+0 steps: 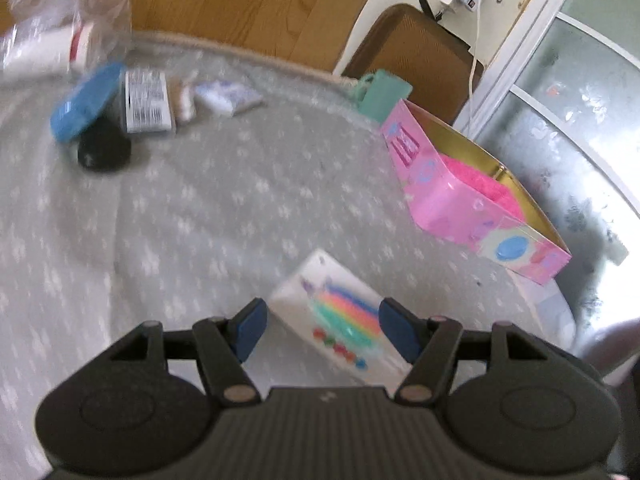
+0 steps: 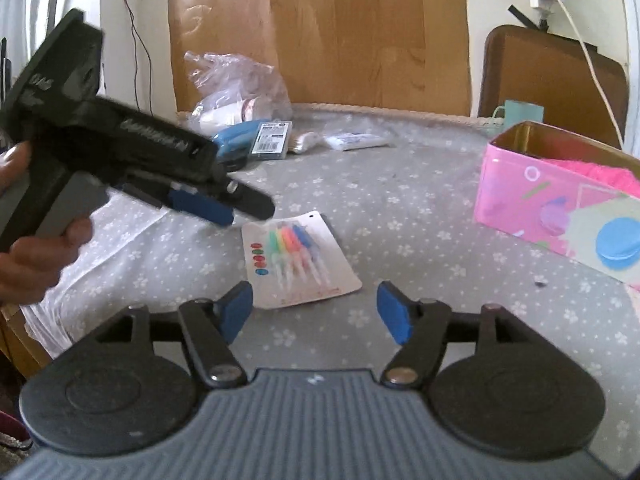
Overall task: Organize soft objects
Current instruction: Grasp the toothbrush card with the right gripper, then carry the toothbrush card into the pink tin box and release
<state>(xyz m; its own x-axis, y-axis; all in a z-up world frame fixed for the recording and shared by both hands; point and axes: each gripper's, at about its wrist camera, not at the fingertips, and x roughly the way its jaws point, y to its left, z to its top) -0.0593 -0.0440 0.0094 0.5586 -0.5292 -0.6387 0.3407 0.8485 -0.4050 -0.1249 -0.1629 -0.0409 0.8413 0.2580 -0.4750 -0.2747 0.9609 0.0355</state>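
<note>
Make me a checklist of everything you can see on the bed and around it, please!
Surface: flowered grey sheet, wrinkled.
Job's things: card of coloured pens lying flat; pink box open, pink fluffy cloth inside.
Clutter: plastic bag, blue case, barcoded packet, white pack, teal cup.
Grippers: left gripper open above the card; right gripper open, empty.
Cables: white cord down the wall.
Surroundings: wooden board, brown chair.

Wood-panel wall (image 2: 360,40) — brown chair (image 2: 552,80) beside

Card of pens (image 2: 301,258) on table (image 2: 400,208), tin (image 2: 520,196) to its right.
</note>
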